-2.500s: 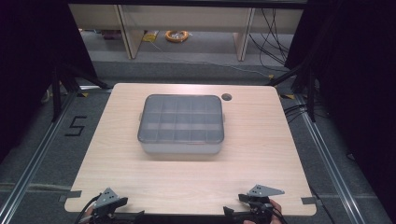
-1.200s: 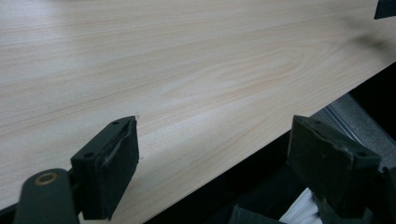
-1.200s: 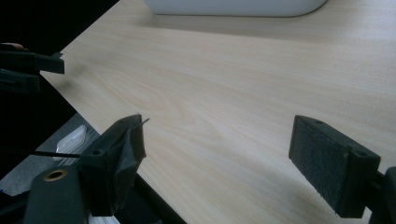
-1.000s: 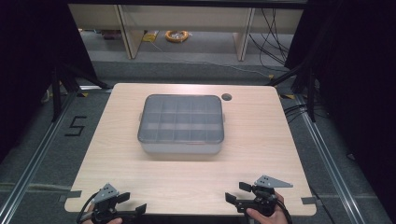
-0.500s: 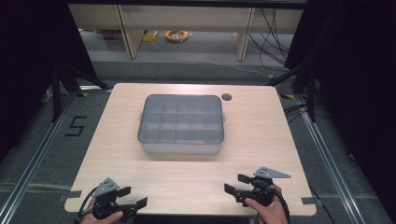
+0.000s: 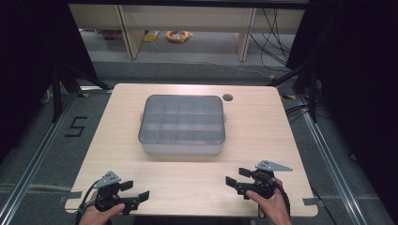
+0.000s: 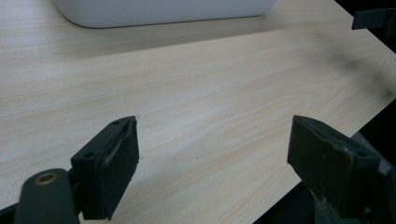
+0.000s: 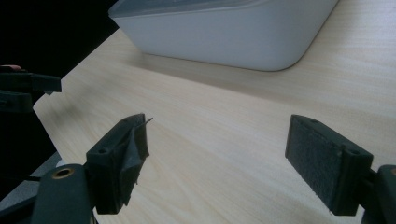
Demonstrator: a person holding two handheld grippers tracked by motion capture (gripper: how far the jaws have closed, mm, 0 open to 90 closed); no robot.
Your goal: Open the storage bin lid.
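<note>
- We see one worktop (image 6: 263,136), pale wood, across the middle of the high view, with one small dark hole (image 6: 227,97) near its upper right.
- One grey box (image 6: 182,123) with a clear lid sits shut at centre frame; we count twelve compartments.
- Two claws, at the worktop's near edge: the left claw (image 6: 126,193) at lower left, the right claw (image 6: 239,180) at lower right, both spread wide and holding nothing, well apart from the box.
- We judge this the start: next, each claw must reach forward to the box.
</note>
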